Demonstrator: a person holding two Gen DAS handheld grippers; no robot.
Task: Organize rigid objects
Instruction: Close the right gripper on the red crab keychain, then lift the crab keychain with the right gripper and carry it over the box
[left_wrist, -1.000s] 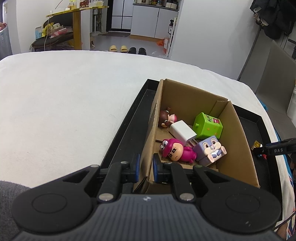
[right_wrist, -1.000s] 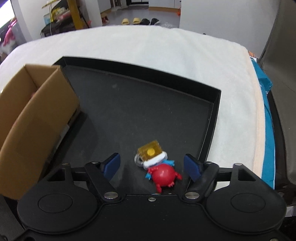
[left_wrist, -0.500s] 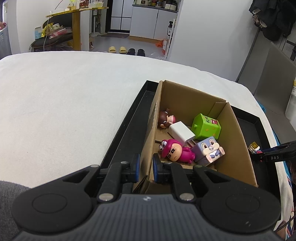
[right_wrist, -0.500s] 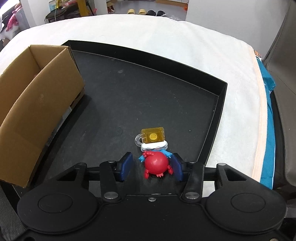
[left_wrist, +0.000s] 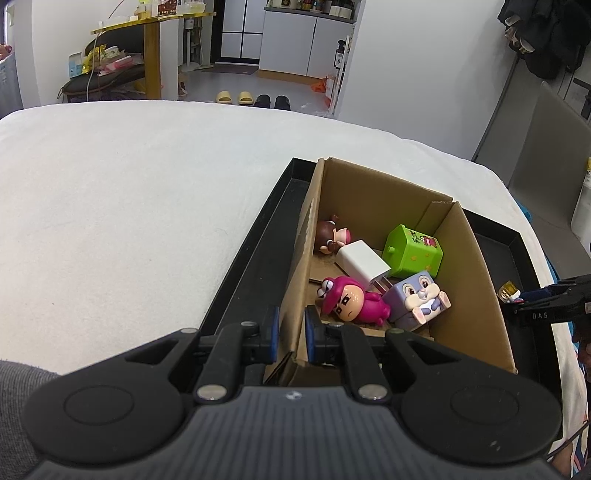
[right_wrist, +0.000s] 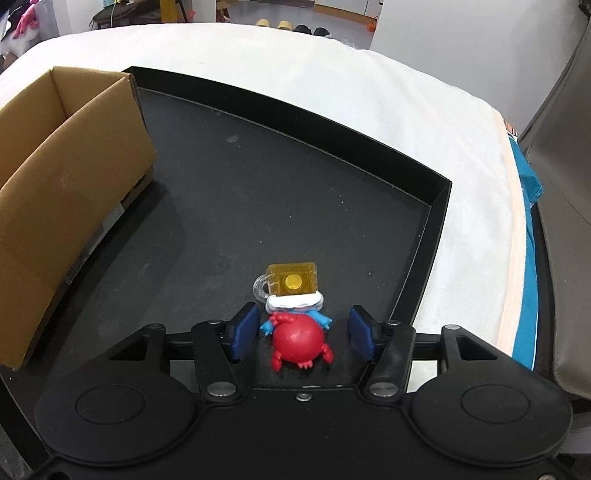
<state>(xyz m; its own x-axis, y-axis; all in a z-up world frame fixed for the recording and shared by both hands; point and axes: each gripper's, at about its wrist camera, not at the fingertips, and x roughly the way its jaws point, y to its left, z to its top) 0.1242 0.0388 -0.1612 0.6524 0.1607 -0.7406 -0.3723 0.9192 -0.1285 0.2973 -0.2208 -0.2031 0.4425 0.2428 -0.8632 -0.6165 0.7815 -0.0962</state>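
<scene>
Five toys already placed in brown cardboard box (left_wrist: 454, 258), its wall pinched by left gripper (left_wrist: 290, 334). Red-and-blue plastic figure (right_wrist: 297, 336) left near black tray's (right_wrist: 441, 199) right edge, untouched between opening right gripper (right_wrist: 301, 332) jaws.

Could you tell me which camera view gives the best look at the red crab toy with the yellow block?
The right wrist view: the red crab toy lies whole on the black tray, between the opening pads of the right gripper. The left wrist view shows only its yellow tip past the cardboard box.

White tablecloth (left_wrist: 129, 206), yellow slippers (left_wrist: 233, 97), dark jacket (left_wrist: 546, 29), white cabinet (left_wrist: 295, 44)
</scene>
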